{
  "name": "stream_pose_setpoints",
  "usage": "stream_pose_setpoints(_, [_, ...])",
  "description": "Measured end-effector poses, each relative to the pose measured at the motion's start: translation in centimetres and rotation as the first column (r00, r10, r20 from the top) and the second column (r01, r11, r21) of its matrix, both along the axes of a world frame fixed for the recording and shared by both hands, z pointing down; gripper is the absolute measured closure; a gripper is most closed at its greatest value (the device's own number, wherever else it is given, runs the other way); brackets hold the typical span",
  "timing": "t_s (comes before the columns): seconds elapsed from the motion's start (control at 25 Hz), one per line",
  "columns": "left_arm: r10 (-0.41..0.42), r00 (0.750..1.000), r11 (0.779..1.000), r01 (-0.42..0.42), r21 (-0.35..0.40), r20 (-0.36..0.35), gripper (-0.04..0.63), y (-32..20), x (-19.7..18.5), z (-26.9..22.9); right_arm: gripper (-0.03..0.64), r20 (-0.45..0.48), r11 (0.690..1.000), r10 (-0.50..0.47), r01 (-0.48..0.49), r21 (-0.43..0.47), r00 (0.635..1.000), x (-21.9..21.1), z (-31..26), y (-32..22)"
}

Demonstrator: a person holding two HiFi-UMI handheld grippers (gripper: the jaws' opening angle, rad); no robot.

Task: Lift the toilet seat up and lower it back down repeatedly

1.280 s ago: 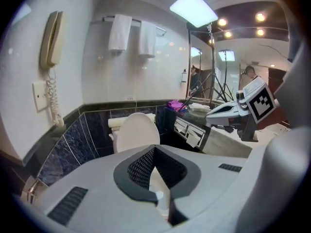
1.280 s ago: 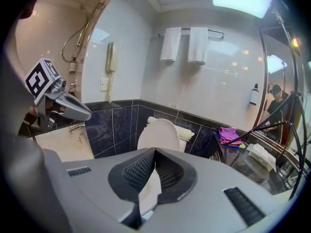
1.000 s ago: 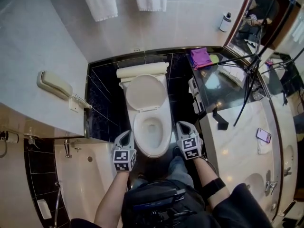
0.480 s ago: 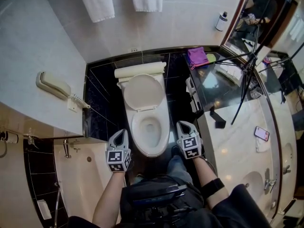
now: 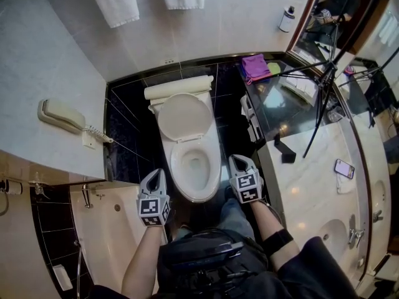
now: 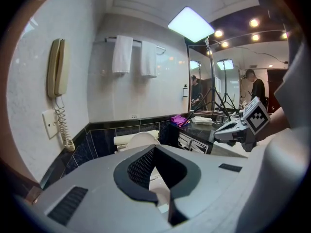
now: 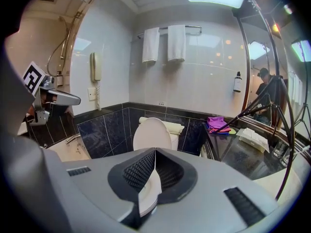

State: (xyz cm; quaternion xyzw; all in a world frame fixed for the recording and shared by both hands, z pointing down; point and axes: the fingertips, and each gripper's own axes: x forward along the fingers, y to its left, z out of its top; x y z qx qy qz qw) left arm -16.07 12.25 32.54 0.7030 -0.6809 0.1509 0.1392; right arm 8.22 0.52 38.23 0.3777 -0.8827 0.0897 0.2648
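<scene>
While lid (image 5: 184, 118) stands upright, left gripper (image 5: 155, 175), right gripper (image 5: 236, 162) flank toilet bowl (image 5: 195, 195); both jaws together, gripping nothing.

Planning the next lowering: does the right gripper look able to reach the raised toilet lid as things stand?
Probably yes: the right gripper hovers beside the bowl, and nothing stands between it and the upright lid.

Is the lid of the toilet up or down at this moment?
Up. The lid stands raised toward the tank, and the open bowl shows below it in the head view.
</scene>
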Motion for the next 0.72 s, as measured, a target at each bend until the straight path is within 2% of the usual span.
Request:
stream_pose_setpoints(0.2, [0.012, 1.0, 1.0, -0.012, -0.014, -0.004, 0.598, -0.7, 0.6, 1.4, 0.514, 0.026, 0.996, 0.045, -0.043, -0.077, 0.999, 0.6, 2.7, -0.6])
stream_pose_setpoints(0.28, [0.019, 1.0, 1.0, -0.019, -0.016, -0.003, 0.598, -1.2, 1.0, 2.4, 0.505, 0.03, 0.993, 0.05, -0.046, -0.107, 0.998, 1.0, 4.6, -0.9])
stream_pose_setpoints(0.36, [0.021, 1.0, 1.0, -0.021, -0.019, -0.001, 0.598, -1.5, 1.2, 3.8, 0.466, 0.037, 0.986, 0.063, -0.057, -0.155, 0.997, 1.5, 7.3, -0.9])
stream_pose_setpoints(0.52, [0.007, 1.0, 1.0, -0.007, -0.03, 0.008, 0.598, -1.9, 0.8, 6.7, 0.433, 0.065, 0.954, 0.126, -0.102, -0.281, 0.99, 2.0, 13.0, -0.5])
stream_pose_setpoints(0.72, [0.003, 1.0, 0.999, -0.002, -0.05, 0.017, 0.598, -2.6, 0.7, 12.0, 0.396, 0.063, 0.908, 0.171, -0.133, -0.397, 0.983, 2.2, 21.7, -0.2])
